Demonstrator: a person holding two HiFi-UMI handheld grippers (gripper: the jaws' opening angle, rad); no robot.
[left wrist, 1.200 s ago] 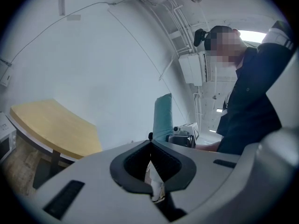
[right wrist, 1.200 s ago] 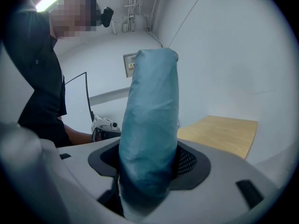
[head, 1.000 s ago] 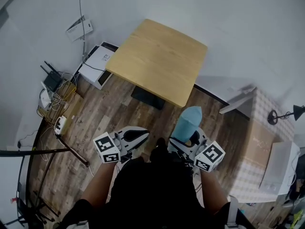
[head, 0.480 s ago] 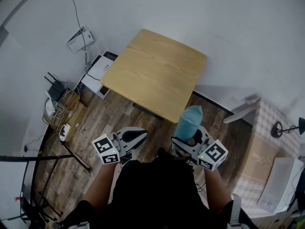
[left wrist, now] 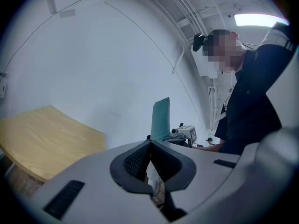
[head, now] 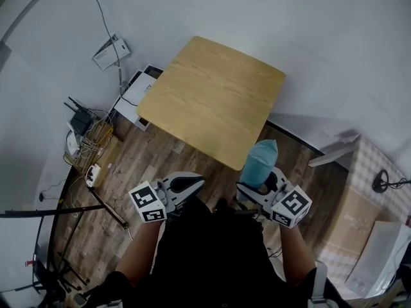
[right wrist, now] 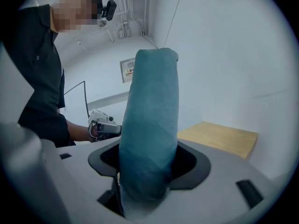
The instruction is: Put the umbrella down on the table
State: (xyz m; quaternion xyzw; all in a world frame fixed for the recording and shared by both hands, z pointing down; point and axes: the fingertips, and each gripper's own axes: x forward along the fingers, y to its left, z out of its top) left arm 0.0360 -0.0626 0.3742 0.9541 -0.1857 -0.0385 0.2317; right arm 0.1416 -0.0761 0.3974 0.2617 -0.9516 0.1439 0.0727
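Left tool (head: 187, 185) hangs low in front of the person, jaws pinched together on nothing. The desk (head: 212, 95) has drawn closer over the last second: the person is stepping up, so the set-down looks near but not begun. Right tool (head: 262, 186) stays clamped round the folded teal umbrella (head: 260, 161), held upright in the air just beside the desk's near edge.

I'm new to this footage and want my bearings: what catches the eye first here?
The folded teal umbrella, held upright in the right tool. Next comes the light wooden table just ahead of it, with nothing on it. The left tool is shut and empty.
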